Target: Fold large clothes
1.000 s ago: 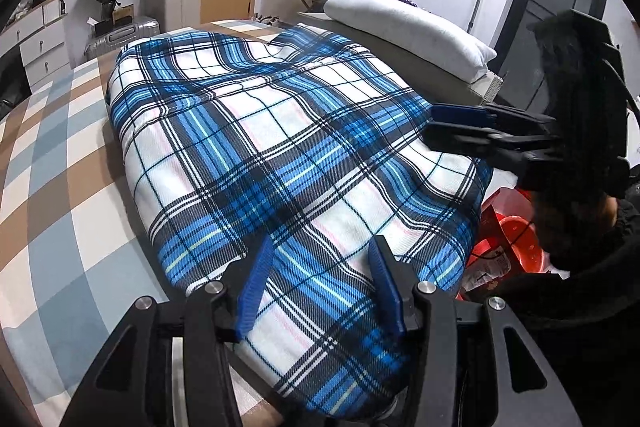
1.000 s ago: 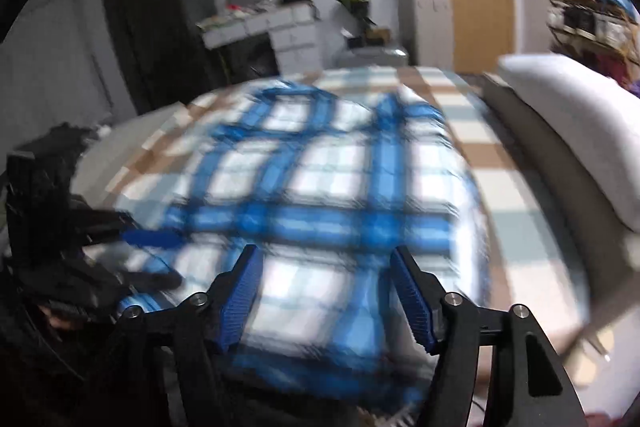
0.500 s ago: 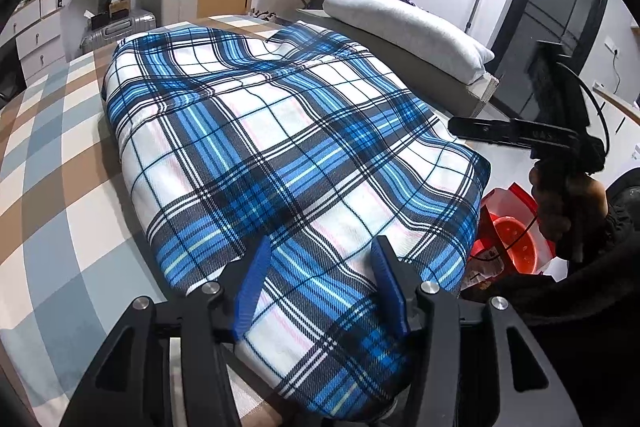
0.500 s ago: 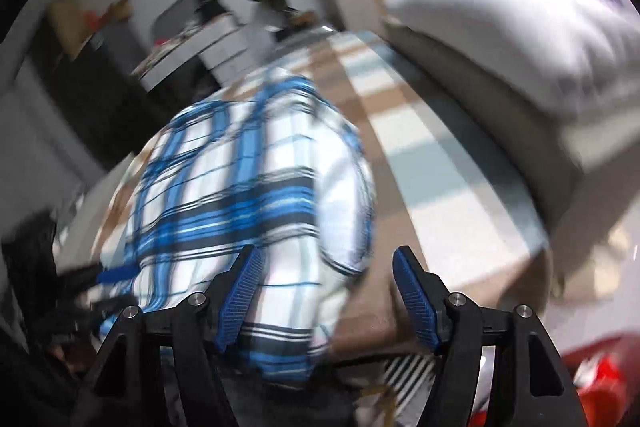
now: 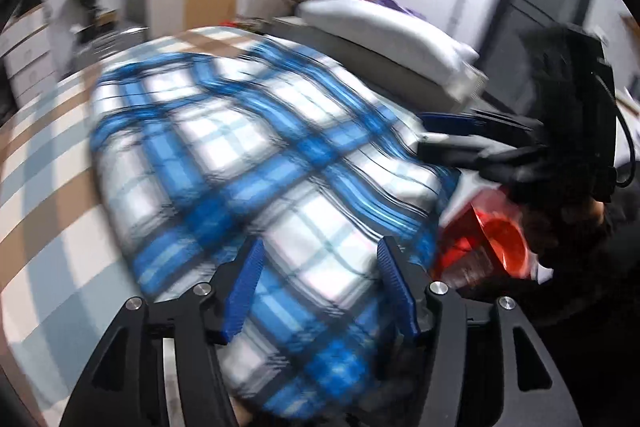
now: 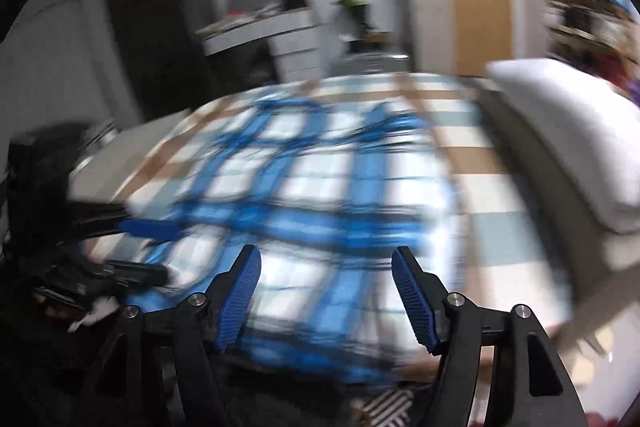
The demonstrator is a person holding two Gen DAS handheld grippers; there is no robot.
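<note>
A: Where was the plaid garment (image 5: 256,163) at that moment?

B: Spread flat on the bed (image 5: 44,211), running ahead of both sets of jaws, its near hem under and between the left gripper (image 5: 320,283) tips. Both views were blurred.

A: And the jaws?

B: The left gripper's jaws were opening, with cloth showing between them but neither pad pressing on it. The right gripper (image 6: 326,293) stood about half spread over the near edge, holding nothing.

A: What could have gone wrong from there?

B: With nothing gripped, a fast closing could have pinched only the top layer, or caught the bedsheet along with it, and the fold would have dragged crooked. The right-hand corner hung close to the bed's edge, just beside a red bag (image 5: 492,243) below. A careless pull might have slid the garment off that side.

A: Anything else near?

B: A pillow (image 6: 568,131) well beyond the right jaws, clear of the cloth.
</note>
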